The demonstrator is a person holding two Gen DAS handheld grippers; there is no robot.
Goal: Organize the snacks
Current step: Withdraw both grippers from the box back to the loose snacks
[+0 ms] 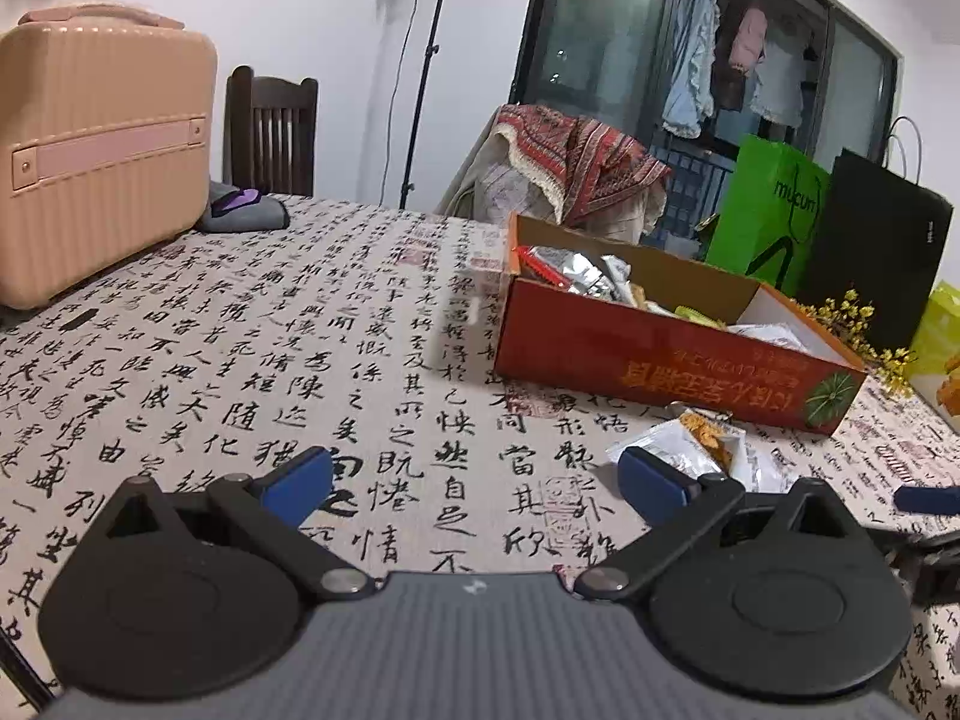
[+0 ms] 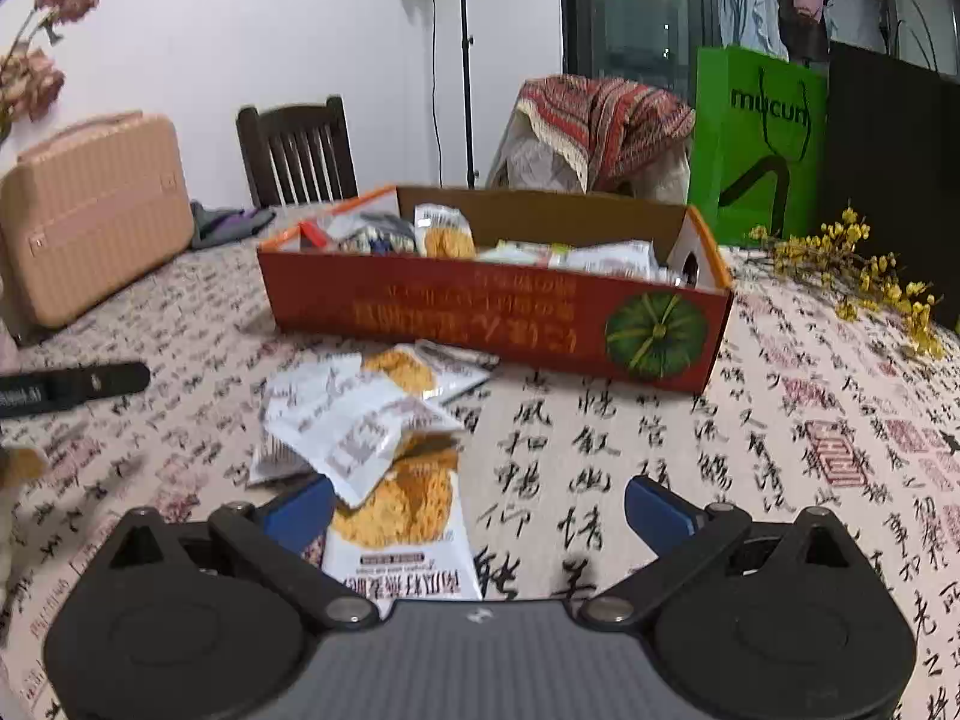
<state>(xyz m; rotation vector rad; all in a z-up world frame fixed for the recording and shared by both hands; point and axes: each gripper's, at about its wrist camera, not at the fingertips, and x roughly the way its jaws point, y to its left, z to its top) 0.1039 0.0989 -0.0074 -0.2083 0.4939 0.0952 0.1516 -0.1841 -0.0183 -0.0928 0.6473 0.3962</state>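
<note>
Left gripper [image 1: 474, 483] wide apart, right gripper [image 2: 480, 507] wide apart over snack packets [image 2: 366, 420] near the box [image 2: 480, 312]

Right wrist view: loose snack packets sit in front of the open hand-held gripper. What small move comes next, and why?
Probably ease the right hand-held gripper slightly left, centring it on the nearest snack packet, then close. Its jaws are open and empty, the packet lies nearer its left finger, and more loose packets lie on the tablecloth short of the red box, which already holds snacks.
</note>
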